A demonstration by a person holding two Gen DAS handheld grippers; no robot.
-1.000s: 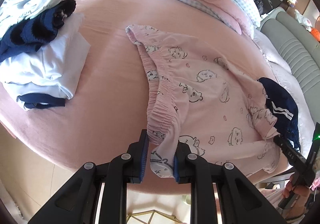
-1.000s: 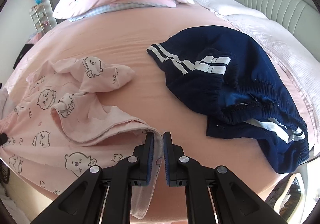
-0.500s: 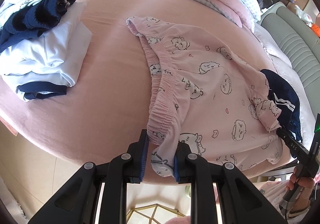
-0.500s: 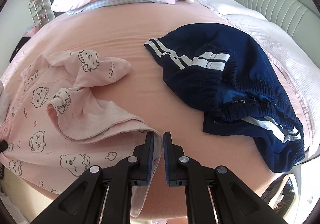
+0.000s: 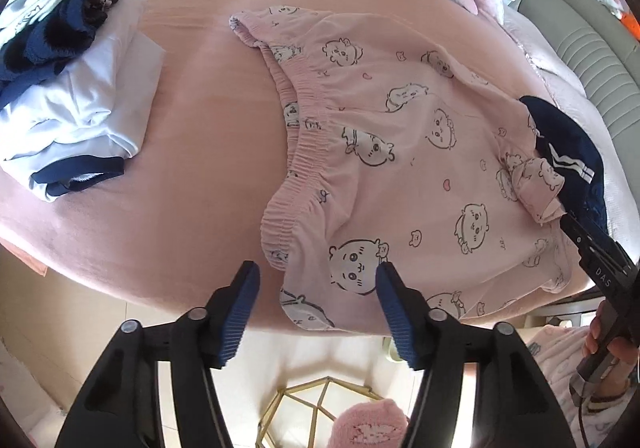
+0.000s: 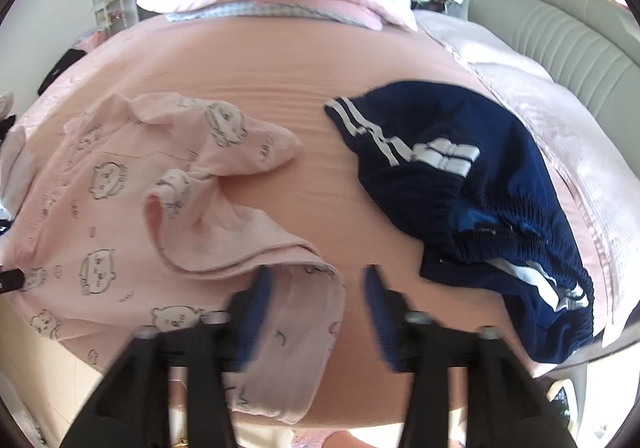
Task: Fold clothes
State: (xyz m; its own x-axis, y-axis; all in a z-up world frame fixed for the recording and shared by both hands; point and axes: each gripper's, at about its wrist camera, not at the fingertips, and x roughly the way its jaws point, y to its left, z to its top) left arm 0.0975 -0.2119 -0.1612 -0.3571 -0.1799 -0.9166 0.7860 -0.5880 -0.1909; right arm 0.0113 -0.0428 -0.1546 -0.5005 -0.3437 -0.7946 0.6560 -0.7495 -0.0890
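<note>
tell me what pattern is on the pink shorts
Little cartoon animal faces outlined in black on pale pink shorts, clearest in the left wrist view.

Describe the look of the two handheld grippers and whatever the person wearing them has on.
The left gripper has black angular plastic arms with round silver-grey pivot screws, ending in blue ribbed pads. The right gripper is built the same, though blurred in its own view. In the left wrist view its black body carries small white lettering. The person wears a pale pink printed sleeve.

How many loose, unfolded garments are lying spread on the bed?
2: the pink cartoon-print pants at the near edge, and the navy striped shorts beside them toward the headboard. The stacked pile may hide others.
</note>
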